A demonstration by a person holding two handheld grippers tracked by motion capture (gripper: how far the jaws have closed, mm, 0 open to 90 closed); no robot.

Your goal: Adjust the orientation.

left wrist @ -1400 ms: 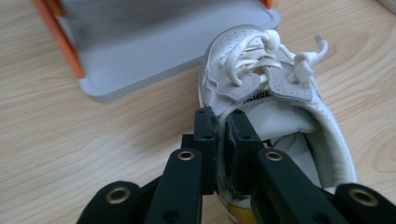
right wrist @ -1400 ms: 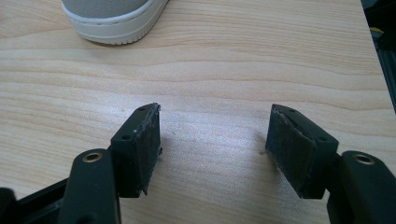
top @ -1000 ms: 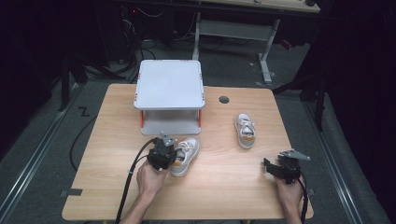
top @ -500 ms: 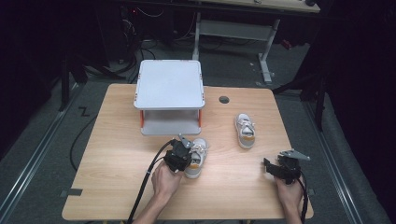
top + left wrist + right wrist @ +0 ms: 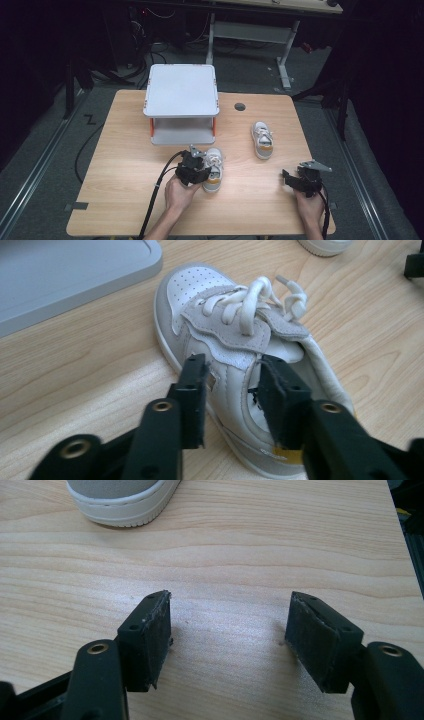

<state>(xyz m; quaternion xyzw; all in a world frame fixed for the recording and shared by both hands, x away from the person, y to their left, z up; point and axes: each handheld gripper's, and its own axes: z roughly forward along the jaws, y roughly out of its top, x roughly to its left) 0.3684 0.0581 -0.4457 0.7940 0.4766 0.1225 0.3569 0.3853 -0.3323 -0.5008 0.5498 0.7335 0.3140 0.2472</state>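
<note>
Two small white shoes lie on the table (image 5: pixel 125 165); the left gripper (image 5: pixel 232 390), jaws just opening, straddles the near shoe (image 5: pixel 235 335) by the grey shelf (image 5: pixel 182 95); the right gripper (image 5: pixel 230 640) stands spread, empty.

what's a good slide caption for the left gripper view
Left tool opening around the side wall of a small white laced shoe on the wooden table.

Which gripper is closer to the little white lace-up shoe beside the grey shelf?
Left. The left gripper straddles the white lace-up shoe's side wall; the right gripper rests far off near the table's corner.
</note>
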